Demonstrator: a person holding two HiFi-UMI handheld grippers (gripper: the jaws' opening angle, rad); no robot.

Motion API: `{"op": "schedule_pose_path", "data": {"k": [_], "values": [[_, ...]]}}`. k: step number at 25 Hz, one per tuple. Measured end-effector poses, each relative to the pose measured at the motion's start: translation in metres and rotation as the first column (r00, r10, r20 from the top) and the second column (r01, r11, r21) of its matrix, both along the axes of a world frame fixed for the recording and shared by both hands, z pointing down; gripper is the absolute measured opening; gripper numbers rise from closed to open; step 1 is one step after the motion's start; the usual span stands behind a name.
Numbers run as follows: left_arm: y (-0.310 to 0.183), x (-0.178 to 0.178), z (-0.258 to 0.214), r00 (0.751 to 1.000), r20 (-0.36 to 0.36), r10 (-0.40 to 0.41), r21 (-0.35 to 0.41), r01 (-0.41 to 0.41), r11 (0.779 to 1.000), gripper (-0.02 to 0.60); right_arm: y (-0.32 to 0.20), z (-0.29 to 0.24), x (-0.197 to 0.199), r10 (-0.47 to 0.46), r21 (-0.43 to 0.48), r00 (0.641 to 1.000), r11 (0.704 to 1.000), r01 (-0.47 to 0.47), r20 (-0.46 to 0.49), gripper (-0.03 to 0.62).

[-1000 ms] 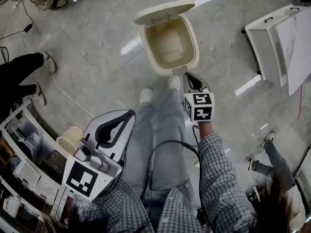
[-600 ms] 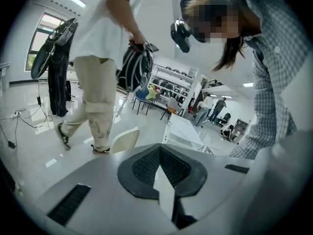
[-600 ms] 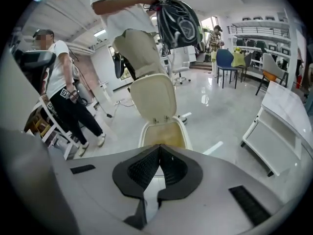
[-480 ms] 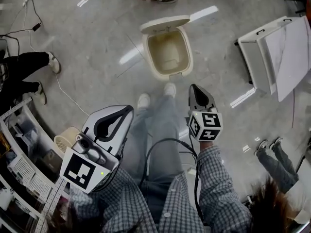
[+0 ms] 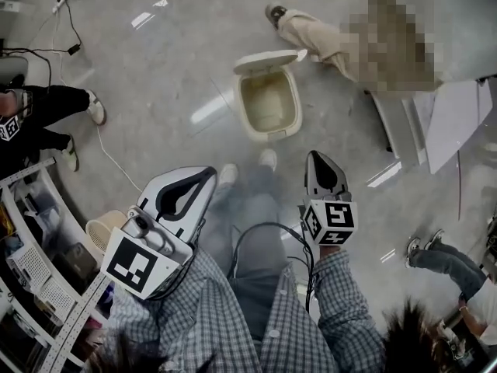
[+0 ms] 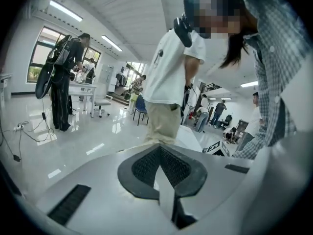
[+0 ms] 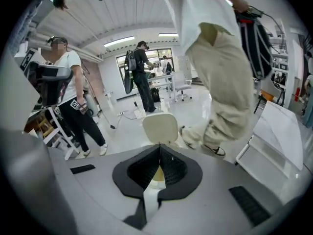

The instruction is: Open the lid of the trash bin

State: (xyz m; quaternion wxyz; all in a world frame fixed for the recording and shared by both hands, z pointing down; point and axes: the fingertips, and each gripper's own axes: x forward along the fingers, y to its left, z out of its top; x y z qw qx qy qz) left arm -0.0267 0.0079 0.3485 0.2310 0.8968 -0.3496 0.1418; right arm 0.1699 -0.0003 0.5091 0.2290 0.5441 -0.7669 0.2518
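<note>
The right hand-held gripper [image 5: 318, 166] has its jaws pressed together along a thin seam, the ribbed black pads [image 7: 171, 168] meeting at the tip with nothing between them; in the right gripper view [image 7: 160, 153] it points straight toward the trash bin without touching it. The left hand-held gripper [image 5: 196, 189] is likewise closed and empty, its dark textured pads [image 6: 172, 166] meeting in a point inside the smooth white shell, and its own view [image 6: 159, 153] looks out across the room rather than at the bin. Each gripper carries a cube with black-and-white square markers [image 5: 330, 222] at its rear, above a checked shirt sleeve [image 5: 342, 301]. The trash bin [image 5: 268, 103] stands on the glossy grey floor [image 5: 155, 92] a little ahead of the person's white shoes [image 5: 267, 159], well apart from both grippers. It is cream plastic, a rounded rectangle in plan, with the longer side of its mouth running away from the person. Its lid [image 5: 268, 59] stands open, hinged on the far edge and tipped back, so the hollow inside shows; in the right gripper view the lid [image 7: 160, 127] appears as an upright, smooth, rounded panel. A person in beige trousers [image 5: 314, 36] is just beyond the bin, and a white box-like unit [image 5: 419, 127] sits to its right.
</note>
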Motion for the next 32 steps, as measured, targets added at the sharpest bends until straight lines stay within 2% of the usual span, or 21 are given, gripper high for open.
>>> {"op": "schedule_pose_path", "data": {"k": [4, 7, 11, 19, 23, 26, 30, 32], "values": [[0.0, -0.01, -0.024, 1.0, -0.003, -0.019, 0.046, 0.02, 0.999, 0.005, 0.0, -0.032, -0.006, -0.01, 0.044, 1.0, 0.999, 0.01, -0.003, 0.018], [-0.007, -0.009, -0.052, 0.997, -0.066, -0.037, 0.112, 0.044, 0.993, 0.005, 0.002, -0.055, -0.002, 0.005, 0.065, 1.0, 0.998, -0.005, -0.002, 0.018], [-0.008, -0.017, -0.06, 0.999, -0.023, -0.032, 0.123, 0.035, 0.992, 0.005, 0.003, -0.073, -0.004, 0.008, 0.094, 1.0, 0.996, -0.007, -0.01, 0.018], [-0.022, -0.022, -0.095, 0.998, -0.061, -0.01, 0.196, 0.021, 0.98, 0.005, -0.002, -0.129, -0.021, 0.0, 0.19, 1.0, 0.982, -0.001, 0.008, 0.018], [-0.023, -0.022, -0.11, 0.994, -0.105, 0.009, 0.218, 0.014, 0.976, 0.005, -0.006, -0.158, -0.031, -0.012, 0.238, 1.0, 0.971, 0.012, 0.001, 0.018], [-0.025, -0.024, -0.127, 0.989, -0.148, 0.019, 0.266, 0.021, 0.964, 0.005, -0.008, -0.179, -0.041, -0.02, 0.27, 1.0, 0.963, 0.018, 0.004, 0.018], [-0.024, -0.029, -0.13, 0.99, -0.143, 0.006, 0.241, 0.029, 0.97, 0.005, -0.011, -0.199, -0.045, -0.029, 0.3, 1.0, 0.954, 0.029, -0.004, 0.018], [-0.027, -0.028, -0.139, 0.989, -0.151, 0.01, 0.267, 0.031, 0.963, 0.005, -0.012, -0.21, -0.045, -0.029, 0.318, 1.0, 0.948, 0.029, -0.006, 0.018]]}}
